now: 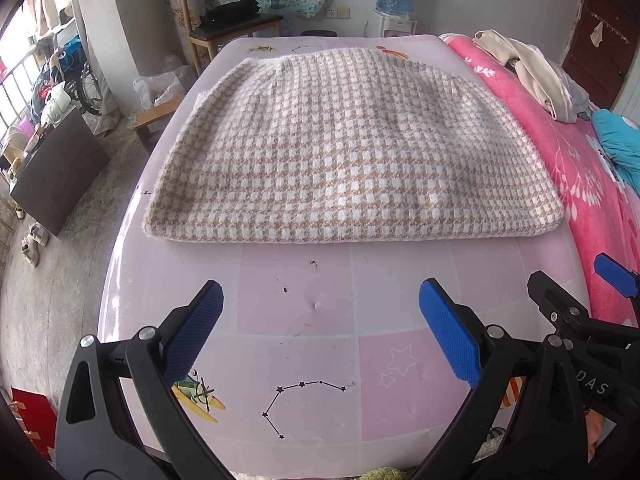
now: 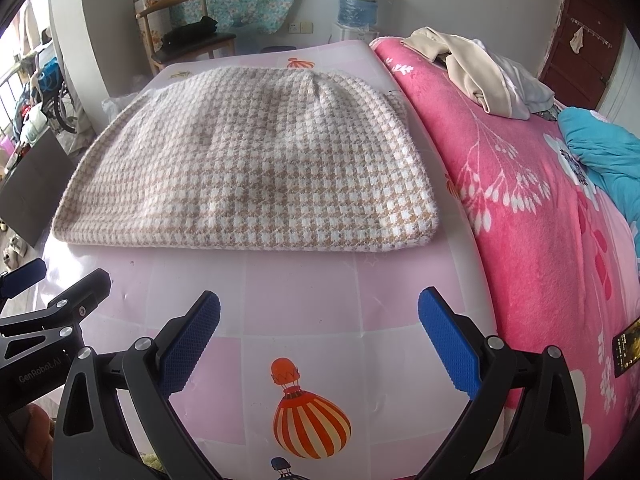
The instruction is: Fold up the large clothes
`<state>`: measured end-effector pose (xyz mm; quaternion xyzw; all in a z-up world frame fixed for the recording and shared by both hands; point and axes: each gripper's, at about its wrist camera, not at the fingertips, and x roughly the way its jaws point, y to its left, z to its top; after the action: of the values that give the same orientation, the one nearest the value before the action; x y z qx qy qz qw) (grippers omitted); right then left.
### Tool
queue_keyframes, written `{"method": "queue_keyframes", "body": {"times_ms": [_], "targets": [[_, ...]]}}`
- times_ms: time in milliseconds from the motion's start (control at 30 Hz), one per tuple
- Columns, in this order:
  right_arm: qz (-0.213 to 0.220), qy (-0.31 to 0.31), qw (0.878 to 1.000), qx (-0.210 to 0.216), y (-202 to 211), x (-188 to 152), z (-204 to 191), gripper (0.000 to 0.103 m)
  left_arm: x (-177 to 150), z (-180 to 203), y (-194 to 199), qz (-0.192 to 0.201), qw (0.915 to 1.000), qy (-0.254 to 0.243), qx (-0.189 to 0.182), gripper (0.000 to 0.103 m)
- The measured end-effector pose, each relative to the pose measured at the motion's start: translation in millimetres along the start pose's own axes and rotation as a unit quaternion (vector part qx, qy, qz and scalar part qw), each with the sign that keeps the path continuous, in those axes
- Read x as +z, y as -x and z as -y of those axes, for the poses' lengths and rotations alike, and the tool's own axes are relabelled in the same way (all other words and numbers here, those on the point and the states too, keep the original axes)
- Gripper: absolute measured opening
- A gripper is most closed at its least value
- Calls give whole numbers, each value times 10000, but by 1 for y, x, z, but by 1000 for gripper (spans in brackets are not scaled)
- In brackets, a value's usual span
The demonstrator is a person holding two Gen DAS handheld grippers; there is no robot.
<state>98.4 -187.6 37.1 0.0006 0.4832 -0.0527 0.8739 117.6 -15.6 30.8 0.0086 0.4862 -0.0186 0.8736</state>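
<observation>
A tan and white houndstooth garment (image 1: 352, 152) (image 2: 256, 172) lies folded flat on a pink patterned mat (image 1: 304, 312) (image 2: 312, 304), its thick folded edge facing me. My left gripper (image 1: 320, 300) hovers open over the bare mat, short of that edge, with nothing between its blue pads (image 1: 194, 328). My right gripper (image 2: 318, 308) is open too and holds nothing, beside the left one. Part of the right gripper (image 1: 576, 304) shows at the right of the left wrist view. At the left edge of the right wrist view, part of the left gripper (image 2: 48, 292) is visible.
A pink floral blanket (image 2: 532, 216) covers the bed to the right, with a beige clothes pile (image 2: 472, 64) and a teal cloth (image 2: 604, 148) on it. A wooden chair (image 1: 224, 20) and a water dispenser (image 1: 394, 0) stand behind the mat. A dark cabinet (image 1: 52, 168) and shoes (image 1: 34, 240) are on the floor at left.
</observation>
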Motion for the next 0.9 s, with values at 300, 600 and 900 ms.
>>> {"method": "queue_keyframes", "body": {"times_ms": [300,600,900], "targets": [[-5,6,10000,-2,1,0,-1,97,1,1,0,7,10000,4,5,95],[1,10,10000,-7,1,1,-1,97,1,1,0,6,10000,14,-3,95],[7,8,10000,-9,1,0,-1,97,1,0,0,9,10000,11,0,95]]}}
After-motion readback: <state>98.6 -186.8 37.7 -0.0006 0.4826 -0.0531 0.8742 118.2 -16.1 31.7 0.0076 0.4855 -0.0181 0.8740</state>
